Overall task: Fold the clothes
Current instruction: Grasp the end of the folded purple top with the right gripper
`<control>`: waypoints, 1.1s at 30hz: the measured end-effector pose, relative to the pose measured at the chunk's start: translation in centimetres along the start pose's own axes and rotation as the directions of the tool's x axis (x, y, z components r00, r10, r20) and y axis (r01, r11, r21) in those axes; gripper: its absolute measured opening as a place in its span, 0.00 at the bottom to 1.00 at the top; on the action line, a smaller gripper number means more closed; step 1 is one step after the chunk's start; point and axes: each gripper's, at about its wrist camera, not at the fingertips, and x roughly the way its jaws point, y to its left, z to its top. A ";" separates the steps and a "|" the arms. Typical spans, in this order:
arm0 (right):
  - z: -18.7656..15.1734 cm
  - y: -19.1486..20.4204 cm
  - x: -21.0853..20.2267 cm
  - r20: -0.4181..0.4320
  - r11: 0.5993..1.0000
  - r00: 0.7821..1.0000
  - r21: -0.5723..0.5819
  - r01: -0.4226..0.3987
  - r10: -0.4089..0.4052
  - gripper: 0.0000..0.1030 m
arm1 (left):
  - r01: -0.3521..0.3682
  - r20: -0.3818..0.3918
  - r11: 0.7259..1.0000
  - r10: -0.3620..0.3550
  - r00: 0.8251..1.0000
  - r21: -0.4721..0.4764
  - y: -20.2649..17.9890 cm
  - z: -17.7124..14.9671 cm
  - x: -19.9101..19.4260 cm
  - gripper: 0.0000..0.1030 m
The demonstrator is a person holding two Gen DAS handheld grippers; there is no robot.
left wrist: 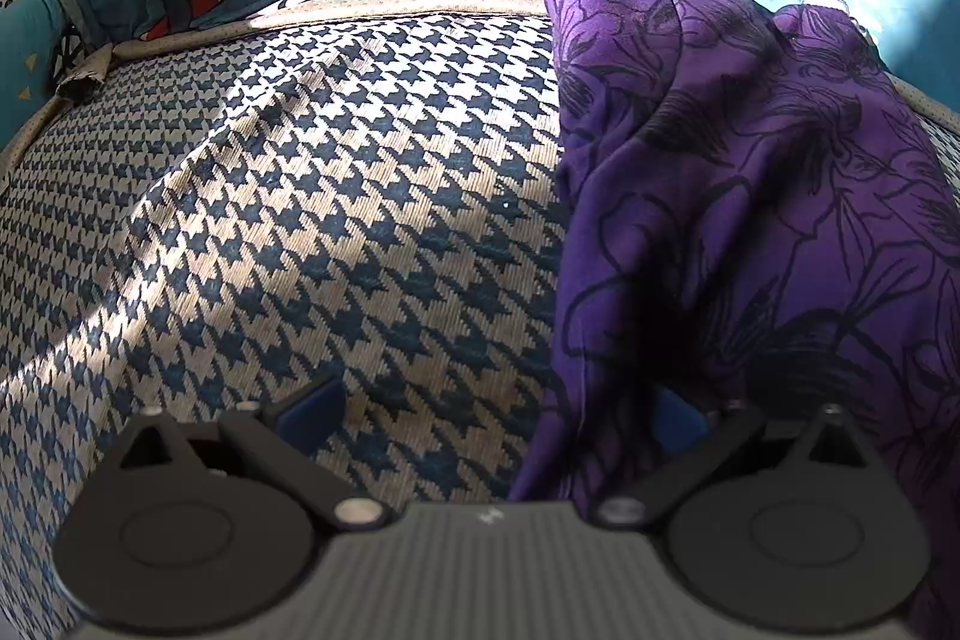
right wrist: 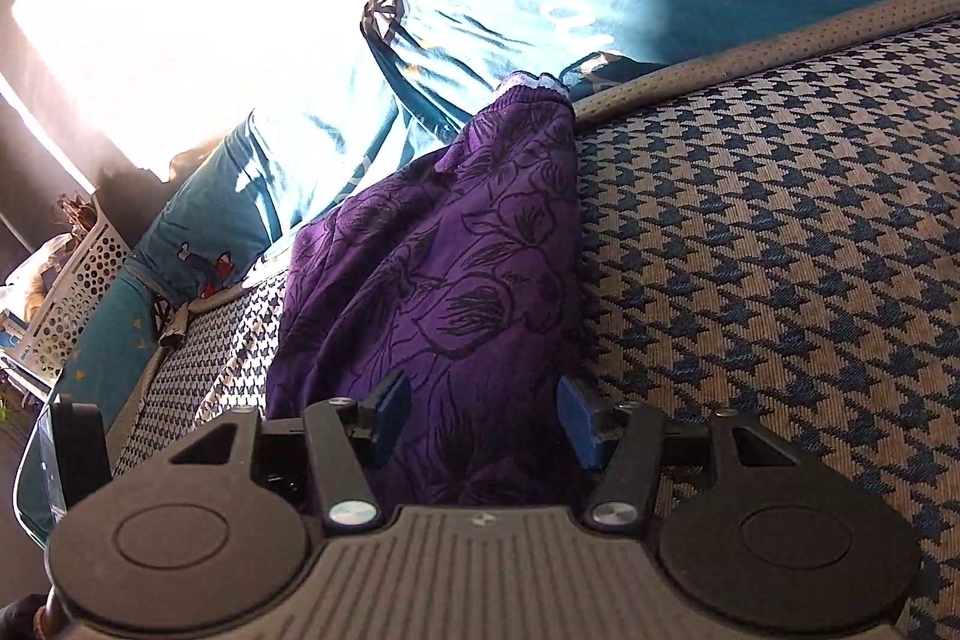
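Jaws of both grippers stand wide: left gripper (left wrist: 489, 415) beside the purple garment (left wrist: 750, 220), right gripper (right wrist: 483, 421) straddling it. Risk: thin fabric bunches and slips during closure.

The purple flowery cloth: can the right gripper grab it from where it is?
Probably yes. The purple flowery cloth already lies between the open right gripper's blue pads, and nothing blocks it.
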 end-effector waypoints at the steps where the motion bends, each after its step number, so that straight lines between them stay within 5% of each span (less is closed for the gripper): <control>1: 0.1 -0.1 0.1 0.003 1.000 1.000 0.007 0.000 0.000 0.53 | 0.000 -0.001 1.000 0.000 1.000 -0.002 0.0 0.0 0.0 1.00; 21: 3.2 -3.1 3.0 0.073 0.981 0.996 0.185 -0.054 0.042 0.60 | -0.005 -0.019 1.000 0.005 1.000 -0.023 0.0 0.2 -0.1 1.00; 33: 4.6 -4.1 6.4 0.062 0.978 0.997 0.199 -0.061 0.050 0.60 | -0.003 -0.030 1.000 0.002 1.000 -0.028 0.1 0.3 0.0 1.00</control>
